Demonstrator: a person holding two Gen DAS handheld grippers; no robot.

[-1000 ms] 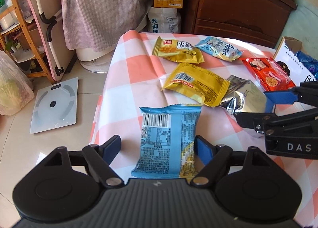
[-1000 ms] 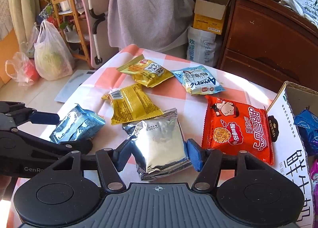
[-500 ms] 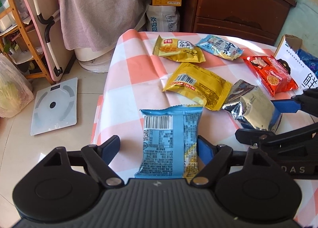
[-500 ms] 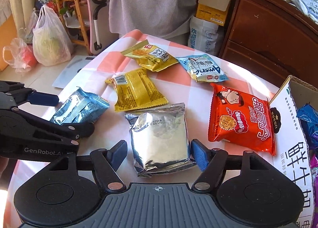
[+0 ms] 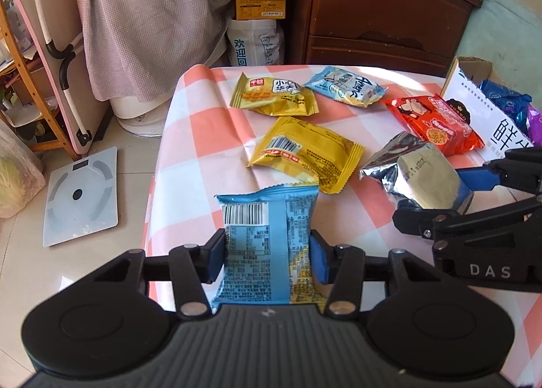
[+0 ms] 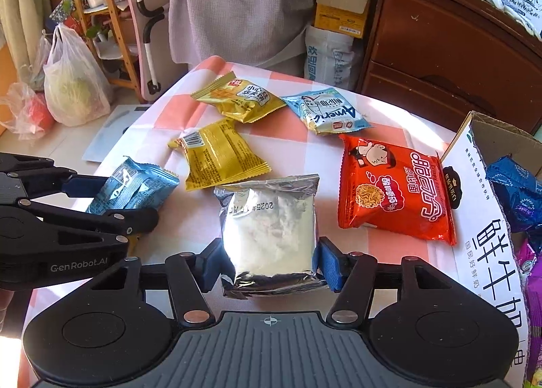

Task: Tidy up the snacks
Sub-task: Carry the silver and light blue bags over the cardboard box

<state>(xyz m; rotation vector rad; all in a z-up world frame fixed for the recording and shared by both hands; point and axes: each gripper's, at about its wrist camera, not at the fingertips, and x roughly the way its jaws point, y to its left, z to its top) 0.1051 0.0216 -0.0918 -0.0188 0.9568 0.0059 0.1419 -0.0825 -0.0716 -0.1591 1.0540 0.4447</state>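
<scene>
My left gripper [image 5: 267, 257] is shut on a blue snack packet [image 5: 267, 235], held over the near left part of the checked table; the packet also shows in the right wrist view [image 6: 135, 186]. My right gripper [image 6: 271, 264] is shut on a silver foil packet [image 6: 271, 229], which shows in the left wrist view [image 5: 416, 173] lifted off the cloth. On the table lie two yellow packets [image 5: 305, 154] [image 5: 272, 97], a light blue packet [image 5: 345, 90] and a red noodle packet [image 5: 433, 124].
A white cardboard box [image 6: 487, 218] with several snacks inside stands at the table's right edge. A dark wooden dresser [image 5: 379, 5] and small cardboard boxes stand behind the table. A bathroom scale [image 5: 81, 195] lies on the floor at left.
Both grippers have closed on their packets: the left on the blue one, the right on the silver one. The silver packet has risen off the table.
</scene>
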